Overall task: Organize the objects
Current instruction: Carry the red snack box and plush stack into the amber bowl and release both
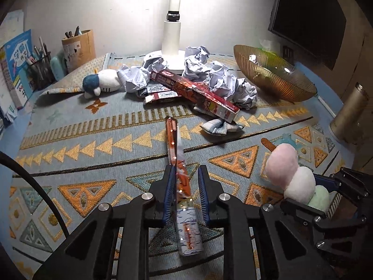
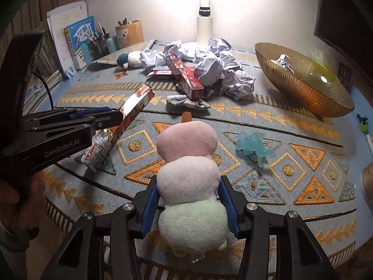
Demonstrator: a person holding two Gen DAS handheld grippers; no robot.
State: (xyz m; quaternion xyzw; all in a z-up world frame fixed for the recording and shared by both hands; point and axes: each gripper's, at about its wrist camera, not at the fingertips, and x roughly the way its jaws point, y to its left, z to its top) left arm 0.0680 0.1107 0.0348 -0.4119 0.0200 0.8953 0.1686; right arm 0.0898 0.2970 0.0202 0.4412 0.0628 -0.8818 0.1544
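My left gripper (image 1: 186, 170) is shut on a long, thin red snack box (image 1: 179, 182) that runs forward between its blue pads. In the right wrist view the left gripper (image 2: 119, 115) holds that box (image 2: 135, 107) tilted above the patterned cloth. My right gripper (image 2: 188, 179) is shut on a plush dango skewer (image 2: 188, 163) with pink, white and green balls; its pads squeeze the white and green part. The skewer's brown stick tip (image 2: 186, 116) points away from me. The plush (image 1: 291, 170) also shows at the right of the left wrist view.
A pile of crumpled paper (image 1: 221, 79), red boxes (image 1: 198, 91) and a folded cloth (image 1: 221, 126) lies before the lamp base (image 1: 171, 37). A golden bowl (image 1: 275, 74) stands right, a white-and-blue plush (image 1: 102, 82) left, by pen holders (image 1: 79, 44) and books (image 1: 16, 56). A blue translucent toy (image 2: 254, 147) lies nearby.
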